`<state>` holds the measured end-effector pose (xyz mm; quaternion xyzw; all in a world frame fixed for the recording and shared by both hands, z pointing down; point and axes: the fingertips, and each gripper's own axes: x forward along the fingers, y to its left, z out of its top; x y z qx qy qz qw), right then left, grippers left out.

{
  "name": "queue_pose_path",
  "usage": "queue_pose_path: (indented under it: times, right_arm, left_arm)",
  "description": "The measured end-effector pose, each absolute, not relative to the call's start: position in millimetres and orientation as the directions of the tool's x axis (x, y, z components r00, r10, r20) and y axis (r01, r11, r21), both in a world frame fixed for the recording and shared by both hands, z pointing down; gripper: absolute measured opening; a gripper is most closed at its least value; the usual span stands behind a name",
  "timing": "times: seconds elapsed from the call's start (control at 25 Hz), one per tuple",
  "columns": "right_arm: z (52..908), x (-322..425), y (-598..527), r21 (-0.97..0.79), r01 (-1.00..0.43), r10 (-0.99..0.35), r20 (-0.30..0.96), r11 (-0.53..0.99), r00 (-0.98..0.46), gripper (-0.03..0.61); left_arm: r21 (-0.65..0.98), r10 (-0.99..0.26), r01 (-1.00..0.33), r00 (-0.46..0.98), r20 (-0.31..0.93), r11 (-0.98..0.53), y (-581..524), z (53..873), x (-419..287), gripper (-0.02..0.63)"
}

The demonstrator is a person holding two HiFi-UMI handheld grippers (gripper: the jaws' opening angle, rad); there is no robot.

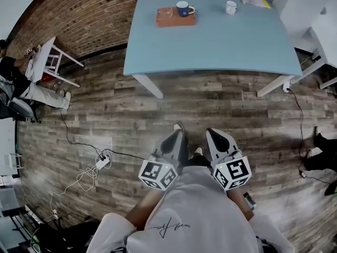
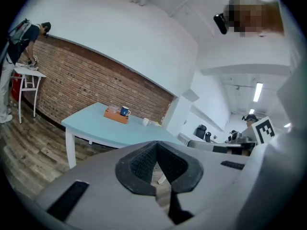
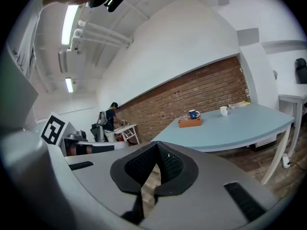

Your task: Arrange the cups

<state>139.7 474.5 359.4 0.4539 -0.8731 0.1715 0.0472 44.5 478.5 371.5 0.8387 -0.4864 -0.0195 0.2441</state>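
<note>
Head view: the blue cup [image 1: 184, 8] sits on an orange tray [image 1: 174, 18] at the worktop's [image 1: 210, 41] 12 o'clock edge, with the white cup [image 1: 231, 7] at its 3 o'clock. Left gripper view: left gripper [image 2: 156, 145] clenched, empty. Right gripper view: right gripper [image 3: 157, 145] clenched too, holding nothing.

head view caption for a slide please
Left gripper and right gripper shut, far from the table with tray, blue mug and white cup.

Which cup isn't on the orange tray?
The white cup. It stands on the bare blue table, right of the orange tray in the head view; the blue cup sits on that tray.
</note>
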Motion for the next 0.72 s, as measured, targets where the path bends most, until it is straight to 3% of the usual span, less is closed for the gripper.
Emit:
queue_pose_path:
  times: [0.72]
  right_arm:
    - [343,110,386,-0.301,-0.784,-0.758,0.225,0.543,-0.612,0.020]
  left_arm:
    - [0.462,-0.814,-0.779,0.552,0.181,-0.425,383,363,25,0.009]
